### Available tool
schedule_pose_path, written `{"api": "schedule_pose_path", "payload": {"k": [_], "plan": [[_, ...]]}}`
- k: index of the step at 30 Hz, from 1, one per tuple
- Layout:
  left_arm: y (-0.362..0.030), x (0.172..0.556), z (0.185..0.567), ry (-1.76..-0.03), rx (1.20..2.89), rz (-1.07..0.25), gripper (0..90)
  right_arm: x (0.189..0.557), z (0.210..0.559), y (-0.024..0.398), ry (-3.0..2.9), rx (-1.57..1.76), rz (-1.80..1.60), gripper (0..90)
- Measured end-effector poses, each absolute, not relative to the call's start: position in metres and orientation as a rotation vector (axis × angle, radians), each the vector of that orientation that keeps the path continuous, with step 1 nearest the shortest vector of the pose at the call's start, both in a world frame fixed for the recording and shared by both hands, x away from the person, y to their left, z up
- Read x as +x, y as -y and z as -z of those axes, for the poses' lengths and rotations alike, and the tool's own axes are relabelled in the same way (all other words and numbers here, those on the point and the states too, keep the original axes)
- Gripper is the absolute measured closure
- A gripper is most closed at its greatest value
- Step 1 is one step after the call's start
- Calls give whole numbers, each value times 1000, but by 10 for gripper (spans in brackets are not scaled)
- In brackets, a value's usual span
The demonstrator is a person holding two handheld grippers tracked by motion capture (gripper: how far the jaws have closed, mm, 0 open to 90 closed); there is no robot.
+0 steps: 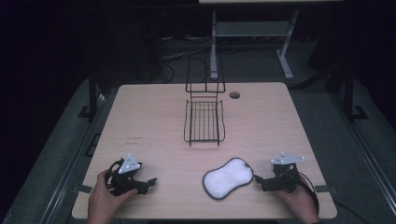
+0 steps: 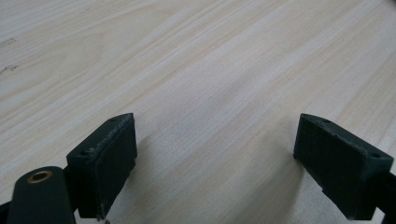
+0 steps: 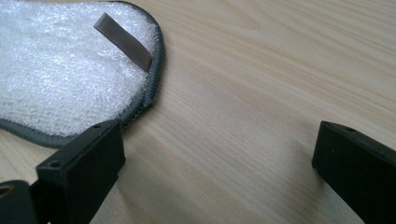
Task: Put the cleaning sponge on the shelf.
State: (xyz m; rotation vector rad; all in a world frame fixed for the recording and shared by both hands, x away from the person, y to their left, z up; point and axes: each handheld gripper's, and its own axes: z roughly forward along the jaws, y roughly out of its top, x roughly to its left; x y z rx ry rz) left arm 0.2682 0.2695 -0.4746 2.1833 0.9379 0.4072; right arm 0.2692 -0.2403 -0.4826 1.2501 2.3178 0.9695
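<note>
A dark room is surrounding a pale wood-grain bench [image 1: 154, 135], with the grey legs of another stand showing on the floor beyond its far edge. On the near half of the bench, right of centre, a white scrubbing pad [image 1: 228, 178] with a dark grey stitched border is lying flat, its long axis running from near-left to far-right. In the right gripper view a short grey-brown loop tab [image 3: 123, 41] is lying across the pad's fuzzy white face near its rounded end.

The right claw [image 1: 259, 181] is resting low over the bench just beside the pad's right end, pointing toward it, held by the person's right hand [image 1: 296, 198]. Its jaws are standing wide apart with bare wood between them; in its own view one jaw is sitting just at the pad's border, and I cannot tell whether it is touching. It is gripping nothing.

The left claw [image 1: 148, 183] is lying well apart from the pad, near the bench's near-left corner, in the person's left hand [image 1: 103, 198]. Its jaws are likewise spread wide over bare wood and holding nothing.

Farther back, at the middle of the bench, a black wire rack [image 1: 204, 120] is standing, with a small round hole [image 1: 235, 95] in the benchtop just to its right.
</note>
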Motion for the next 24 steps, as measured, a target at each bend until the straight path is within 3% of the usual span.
{"api": "schedule_pose_path", "payload": {"k": [4,5,10,15,16,17,20,24], "plan": [[-268,269,475,-945,2180,-408,124,269,481,241,-2317,1258,-964,71],[-268,269,475,-946,2178,-411,124,267,477,243,-2320,1269,-961,176],[-267,269,475,-945,2180,-411,124,268,470,246,-2349,1289,-982,329],[-265,271,475,-950,2178,-416,124,269,461,242,-2387,1232,-1028,567],[-265,271,475,-950,2178,-416,124,269,460,241,-2401,1230,-1037,567],[-265,271,475,-949,2178,-417,124,269,458,239,-2413,1226,-1043,674],[-265,271,475,-951,2179,-416,125,268,454,235,-2447,1191,-1092,822],[-265,271,475,-952,2179,-415,125,266,449,227,-2490,1114,-1135,896]]}}
